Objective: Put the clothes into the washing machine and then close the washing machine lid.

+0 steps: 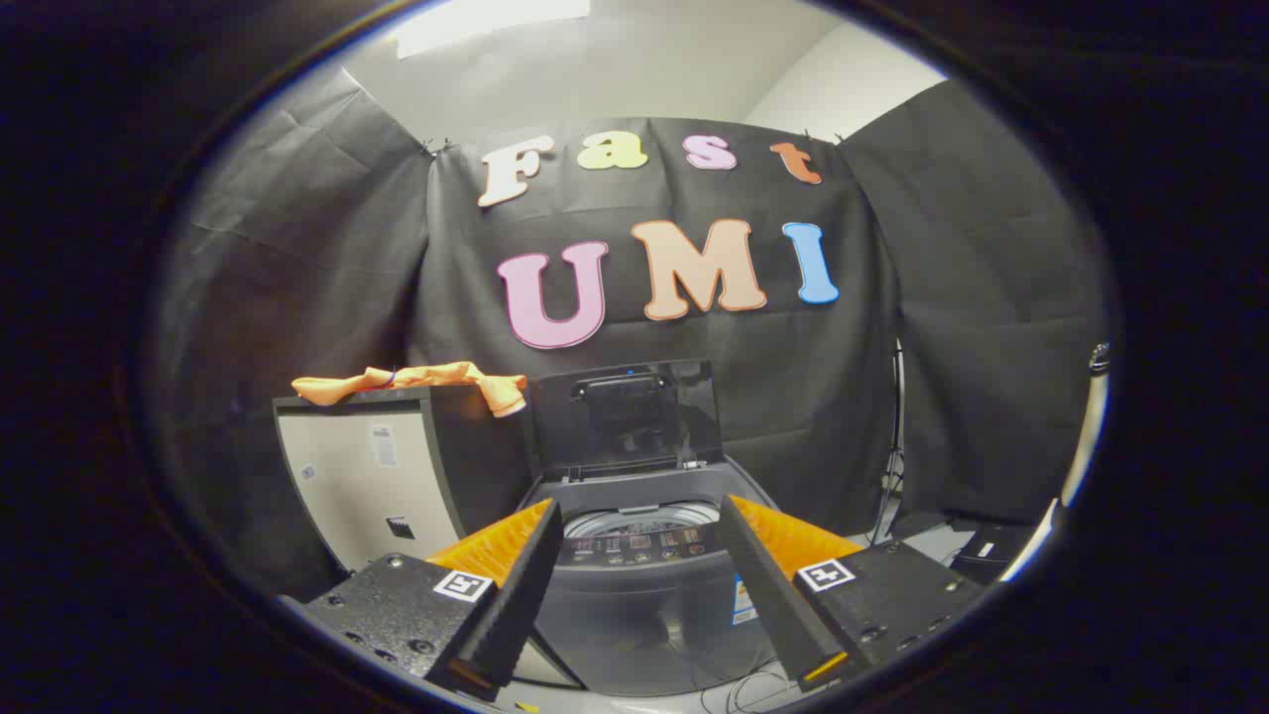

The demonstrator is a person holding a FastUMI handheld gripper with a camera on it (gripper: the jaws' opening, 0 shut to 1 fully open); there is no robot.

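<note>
Clothes (411,381), an orange bundle, lie draped on top of a dark cabinet (372,476) at centre left of the gripper view, just beside the washing machine (644,595), whose lid (627,412) stands raised. The hand-held gripper (642,595) hangs wide apart and empty, low in the frame facing the drum. I judge it should swing up-left and pinch the bunched middle so nothing trails.

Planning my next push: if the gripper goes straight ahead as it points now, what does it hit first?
Probably the washer: its front panel sits between the open fingers of the gripper, with the raised lid beyond. Depth is hard to judge. The orange cloth lies off-line, on the cabinet.
</note>
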